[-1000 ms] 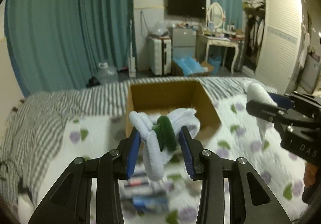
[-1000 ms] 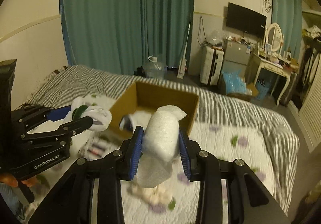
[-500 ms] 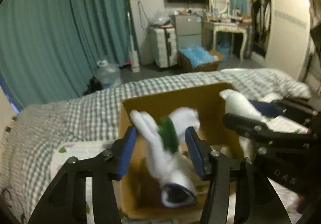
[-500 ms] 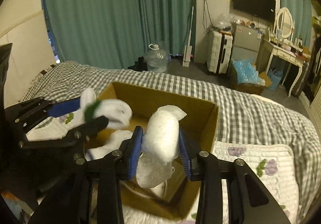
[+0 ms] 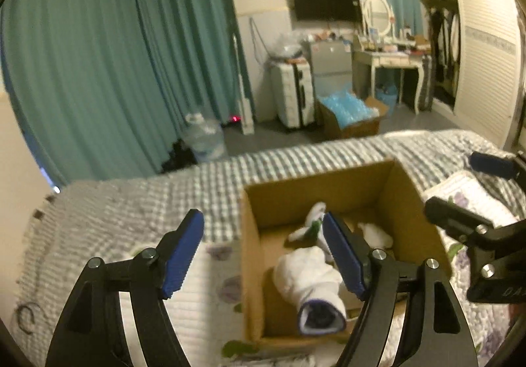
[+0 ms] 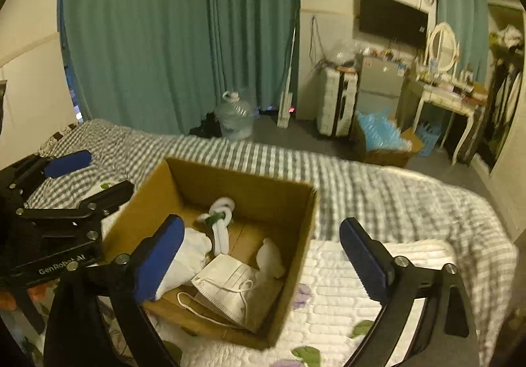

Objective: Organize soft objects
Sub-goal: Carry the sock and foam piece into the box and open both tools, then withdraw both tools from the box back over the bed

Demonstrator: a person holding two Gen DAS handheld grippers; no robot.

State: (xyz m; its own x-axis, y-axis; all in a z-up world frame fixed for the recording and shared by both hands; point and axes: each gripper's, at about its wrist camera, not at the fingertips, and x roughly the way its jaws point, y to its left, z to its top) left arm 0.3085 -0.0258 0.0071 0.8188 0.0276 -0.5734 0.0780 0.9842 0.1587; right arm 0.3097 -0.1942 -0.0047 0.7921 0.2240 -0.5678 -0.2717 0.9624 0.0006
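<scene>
An open cardboard box (image 5: 407, 199) (image 6: 296, 235) sits on the bed. Inside lie a rolled white sock (image 5: 312, 285) (image 6: 190, 255), a knotted white and green sock (image 5: 312, 222) (image 6: 220, 222), another white sock (image 6: 271, 257) (image 5: 376, 234) and a white face mask (image 6: 230, 288). My left gripper (image 5: 263, 255) is open and empty above the box's left wall. My right gripper (image 6: 266, 258) is open and empty above the box's right side. Each gripper also shows in the other's view, the left one (image 6: 72, 179) and the right one (image 5: 473, 189).
The bed has a grey checked blanket (image 5: 148, 202) and a white flowered quilt (image 6: 378, 271). Beyond the bed are teal curtains (image 5: 115, 71), a water jug (image 6: 235, 119), a suitcase (image 5: 292, 97), a box of blue items (image 5: 348, 110) and a dressing table (image 5: 391, 61).
Both grippers have opened and let go of their socks, which now lie in the box. Both grippers have pulled up and apart from the box.
</scene>
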